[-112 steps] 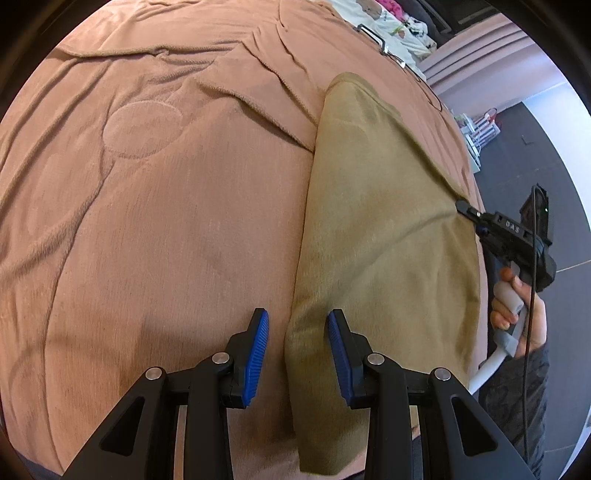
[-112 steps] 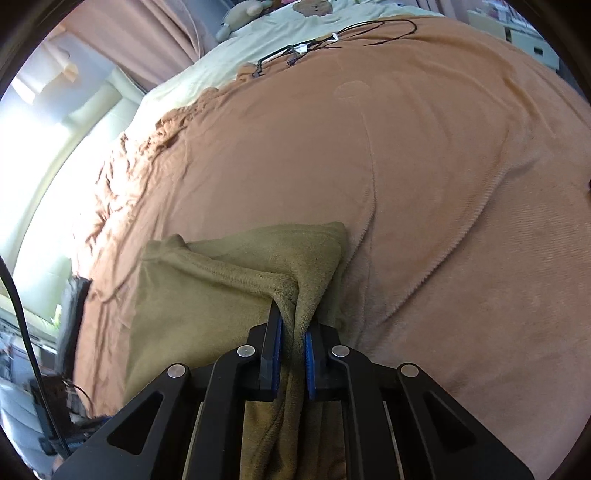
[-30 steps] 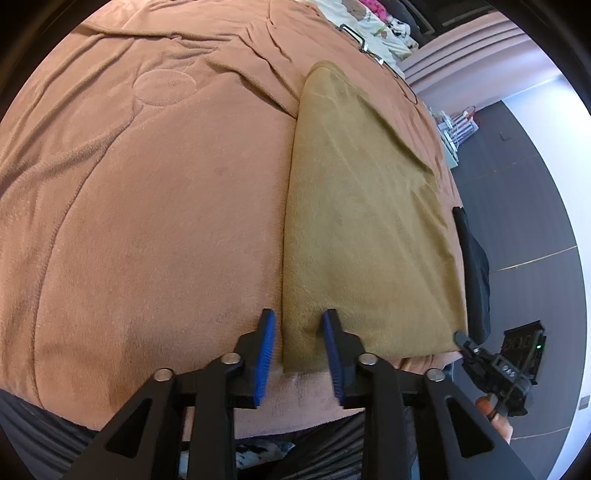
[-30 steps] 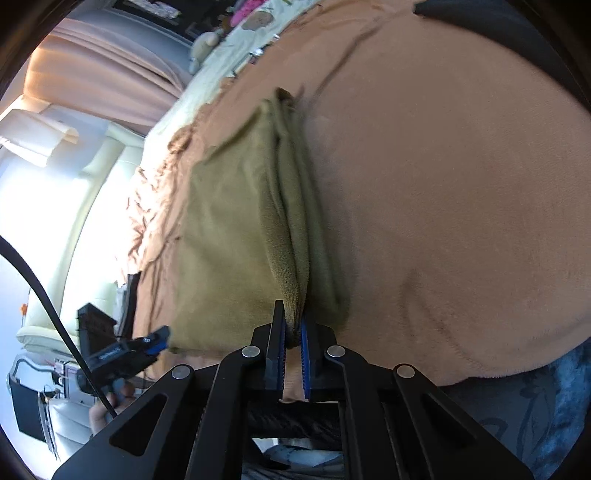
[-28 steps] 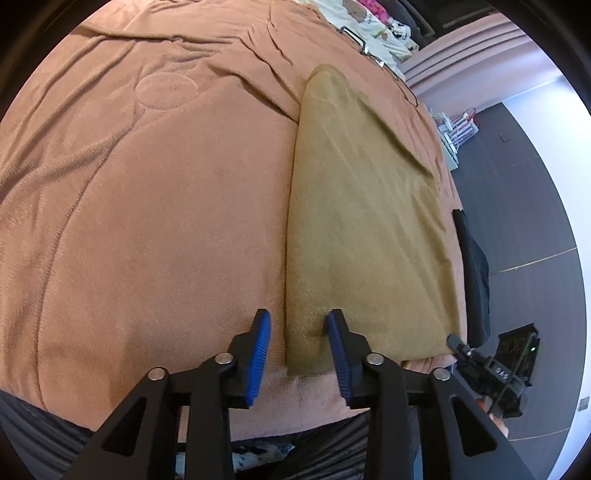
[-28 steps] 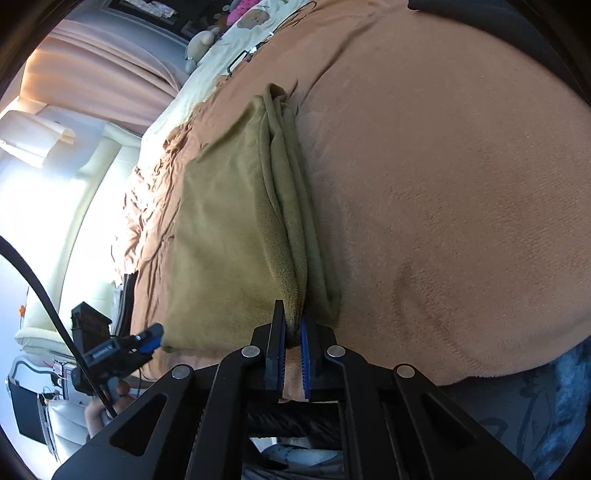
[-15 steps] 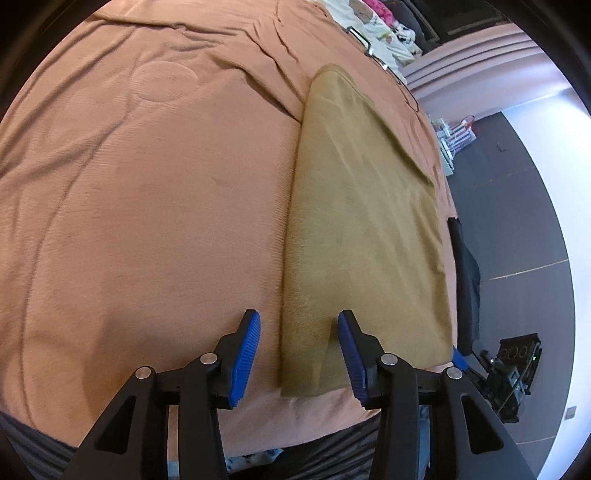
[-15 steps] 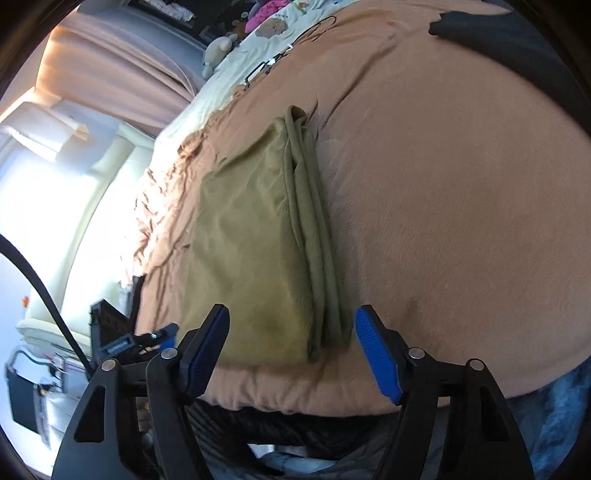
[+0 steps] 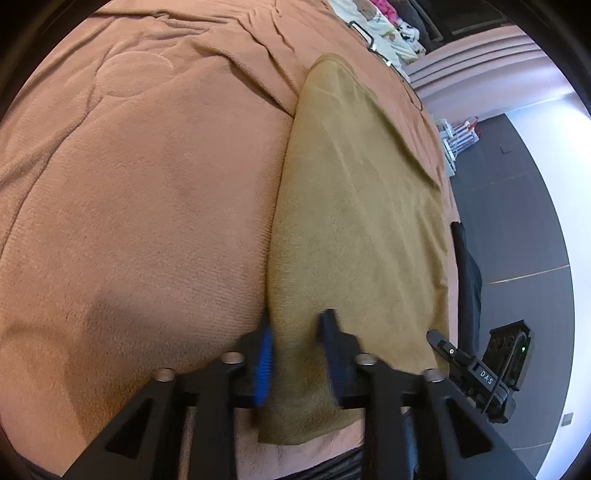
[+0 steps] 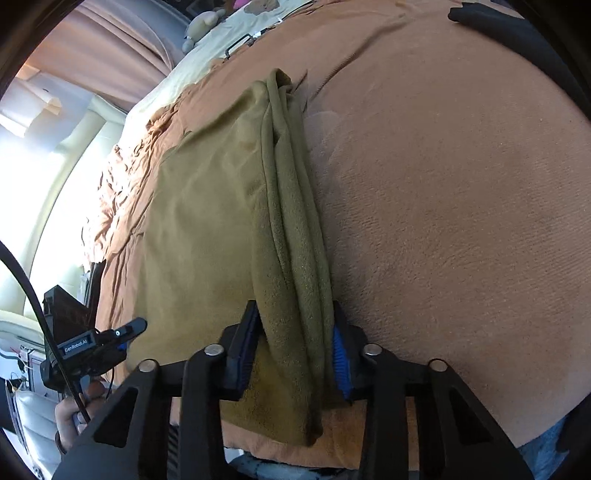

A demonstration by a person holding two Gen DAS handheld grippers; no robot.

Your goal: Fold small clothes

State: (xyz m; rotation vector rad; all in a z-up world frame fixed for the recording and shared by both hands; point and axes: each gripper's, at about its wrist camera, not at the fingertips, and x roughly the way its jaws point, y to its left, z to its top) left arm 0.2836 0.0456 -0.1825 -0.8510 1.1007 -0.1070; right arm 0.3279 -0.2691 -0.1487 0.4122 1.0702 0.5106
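We see an olive-green folded garment lying flat on a bed covered by a brown blanket, close to the near edge of the bed. In the left wrist view the garment runs lengthwise away from us, its left side a smooth fold line and its far end narrowing toward the pillows.

Our left gripper sits at the garment's near left corner with its blue-padded fingers spread apart, one on each side of the folded edge; the jaws are released and nothing is pinched between them. Our right gripper is at the near right corner, where several stacked layers of the garment form a thick ridge. Its fingers stand wide on either side of that ridge, also released, with the cloth lying loosely between them.

In the right wrist view we see a hand holding the handle of the left gripper at the lower left. A black cloth lies at the far right edge of the bed, well apart from the garment. Cream bedding with a stuffed toy lies at the head of the bed.
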